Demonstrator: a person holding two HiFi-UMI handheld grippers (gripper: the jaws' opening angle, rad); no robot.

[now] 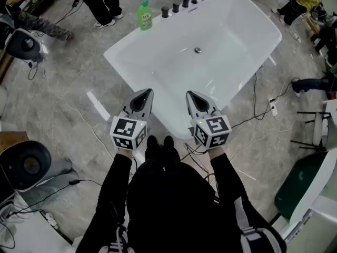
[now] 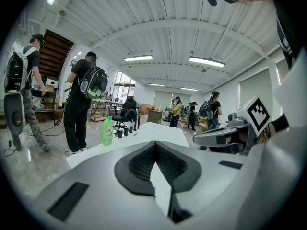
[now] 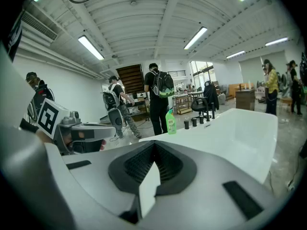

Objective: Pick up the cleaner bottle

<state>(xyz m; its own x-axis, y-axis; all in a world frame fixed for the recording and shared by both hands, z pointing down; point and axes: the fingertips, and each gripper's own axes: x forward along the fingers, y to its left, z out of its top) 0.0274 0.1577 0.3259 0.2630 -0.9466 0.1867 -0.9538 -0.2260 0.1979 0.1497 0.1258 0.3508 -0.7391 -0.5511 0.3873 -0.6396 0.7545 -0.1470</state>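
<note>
**Grippers.** Both grippers were held side by side, low over the near rim of a white bathtub [image 1: 253,41]. Each pointed away from the person and slightly downward. The left gripper [image 1: 147,93] had its jaws pressed together with nothing between them. In its own view the two dark ribbed pads met in a closed V. The right gripper [image 1: 190,95] was in the same state, jaws together and empty, just beside the left one but not touching it. Each carried its marker cube [image 1: 128,132] at the rear, nearest the person's black sleeves [image 1: 113,183].

**Task object.** The cleaner bottle [image 1: 145,16] was green, with a green cap and a pale label. It stood upright on the far left corner of the bathtub's rim, well apart from both grippers. Just to its right along that rim ran a row of black tap fittings [image 1: 175,8]. The drain [image 1: 197,50] lay near the middle of the basin.

**Surroundings.** Loose cables [image 1: 258,109] lay on the grey stone floor [image 1: 68,88] around the tub. A person in dark trousers [image 1: 100,4] stood on the floor just beyond the bottle. Both gripper views showed a person in dark clothes with a backpack at that spot. Other people stood in the background of both gripper views, too small to describe.
</note>
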